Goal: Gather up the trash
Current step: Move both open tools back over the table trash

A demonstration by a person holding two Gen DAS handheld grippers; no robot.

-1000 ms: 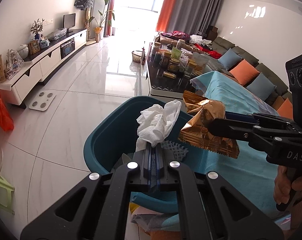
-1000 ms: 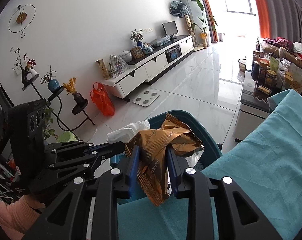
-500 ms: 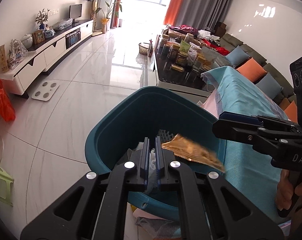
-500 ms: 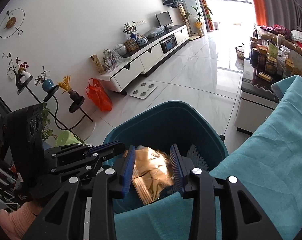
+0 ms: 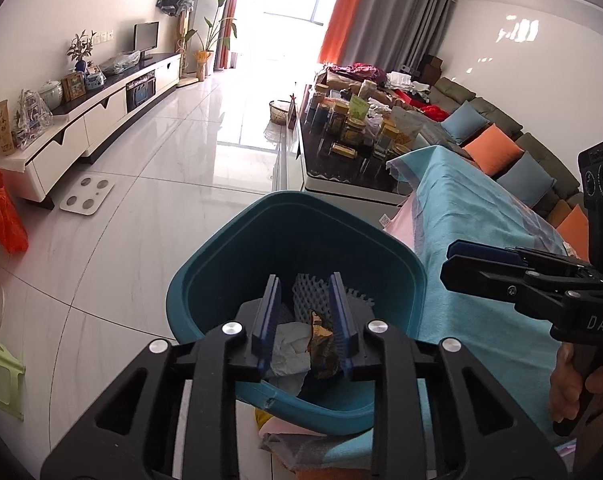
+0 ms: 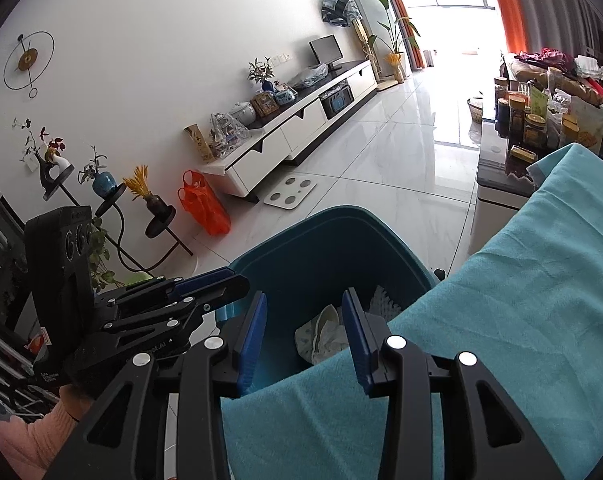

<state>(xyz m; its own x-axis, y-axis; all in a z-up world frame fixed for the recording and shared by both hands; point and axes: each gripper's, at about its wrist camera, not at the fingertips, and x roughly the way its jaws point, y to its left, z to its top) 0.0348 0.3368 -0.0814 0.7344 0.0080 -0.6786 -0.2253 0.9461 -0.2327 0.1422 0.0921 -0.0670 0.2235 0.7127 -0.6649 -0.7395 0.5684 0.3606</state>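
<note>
A teal bin (image 5: 301, 224) stands on the floor beside a table under a teal cloth. Inside it lie a crumpled white tissue (image 5: 291, 344), a gold-brown snack wrapper (image 5: 321, 332) and a white foam net (image 5: 311, 296). My left gripper (image 5: 305, 292) is open and empty, held over the bin's near side. My right gripper (image 6: 305, 312) is open and empty above the bin (image 6: 321, 240), at the cloth's edge; the tissue (image 6: 321, 334) shows between its fingers. The right gripper also shows in the left wrist view (image 5: 481, 264), and the left gripper in the right wrist view (image 6: 205, 284).
The teal-clothed table (image 6: 501, 320) runs along the right of the bin. A dark coffee table (image 5: 341, 160) crowded with jars stands beyond it. A white TV cabinet (image 5: 101, 120), an orange bag (image 5: 1, 216) and a white scale (image 5: 87, 198) are on the left of the tiled floor.
Both grippers opened. The tissue dropped from my left gripper and the snack wrapper from my right gripper; both now lie in the bin.
</note>
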